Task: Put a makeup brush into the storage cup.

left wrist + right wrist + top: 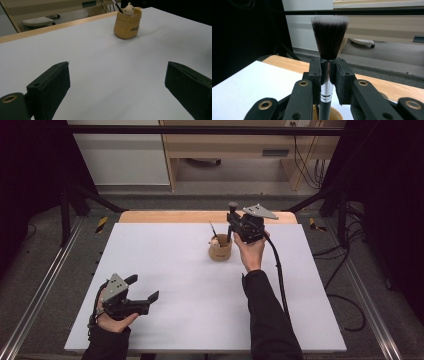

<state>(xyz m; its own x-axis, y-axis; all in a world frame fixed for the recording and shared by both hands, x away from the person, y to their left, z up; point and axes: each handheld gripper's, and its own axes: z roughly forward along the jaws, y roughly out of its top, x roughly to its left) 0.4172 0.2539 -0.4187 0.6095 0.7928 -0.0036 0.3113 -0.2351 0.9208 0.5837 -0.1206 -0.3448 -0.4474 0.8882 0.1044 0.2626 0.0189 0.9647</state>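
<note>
Nearest, the left gripper (145, 290) sits low at the near left of the white tabletop (190, 285), jaws wide apart, nothing between them. Farther back there's one tan cup (220, 248) with one thin brush (213, 229) in it. Right above it the right gripper (231, 220), jaws clamped on one makeup brush (329, 37), bristles up.

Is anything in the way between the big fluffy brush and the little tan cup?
Nothing visible blocks it. The right gripper holds the black makeup brush upright, directly above the tan cup. A thin dark stick already leans inside, at one side.
</note>
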